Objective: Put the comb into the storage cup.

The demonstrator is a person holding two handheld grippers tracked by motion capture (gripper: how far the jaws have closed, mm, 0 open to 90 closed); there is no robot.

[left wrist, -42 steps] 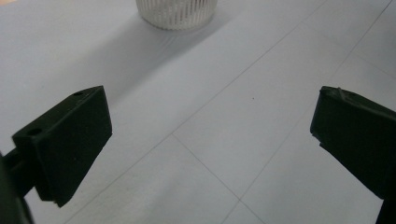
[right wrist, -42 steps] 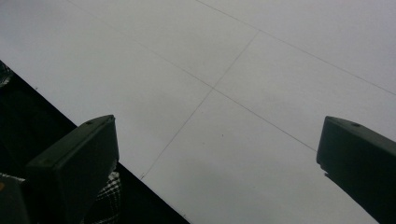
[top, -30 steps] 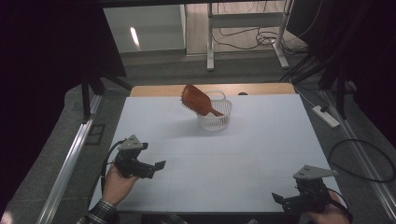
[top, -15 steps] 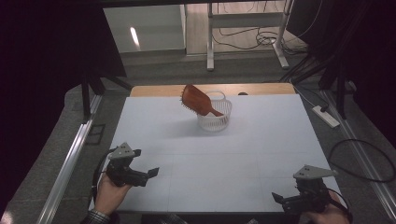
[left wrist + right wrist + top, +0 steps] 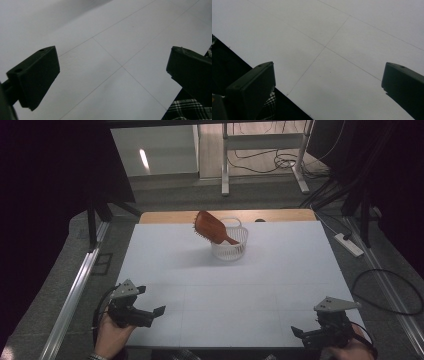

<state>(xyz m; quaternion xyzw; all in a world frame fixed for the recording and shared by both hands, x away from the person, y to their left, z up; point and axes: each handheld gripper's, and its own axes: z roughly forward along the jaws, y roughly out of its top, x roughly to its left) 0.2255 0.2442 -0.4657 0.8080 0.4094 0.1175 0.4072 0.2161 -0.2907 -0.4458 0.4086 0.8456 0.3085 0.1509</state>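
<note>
A brown hairbrush leans tilted in a small white wire basket at the far middle of the white table; its head sticks out over the basket's left rim. My left gripper is held low at the near left corner, open, with nothing between its jaws. In the left gripper view the left gripper stands wide open over bare table. My right gripper rests at the near right corner, open too. The right gripper has bare table between its jaws in the right gripper view. Both are far from the basket.
A wooden strip runs along the table's far edge. A power strip and cables lie on the floor to the right, and a metal rail runs along the left. Plaid cloth shows beyond the table's near edge.
My left gripper has drawn back toward the near edge and slightly left. The right gripper, brush and basket have not moved.
</note>
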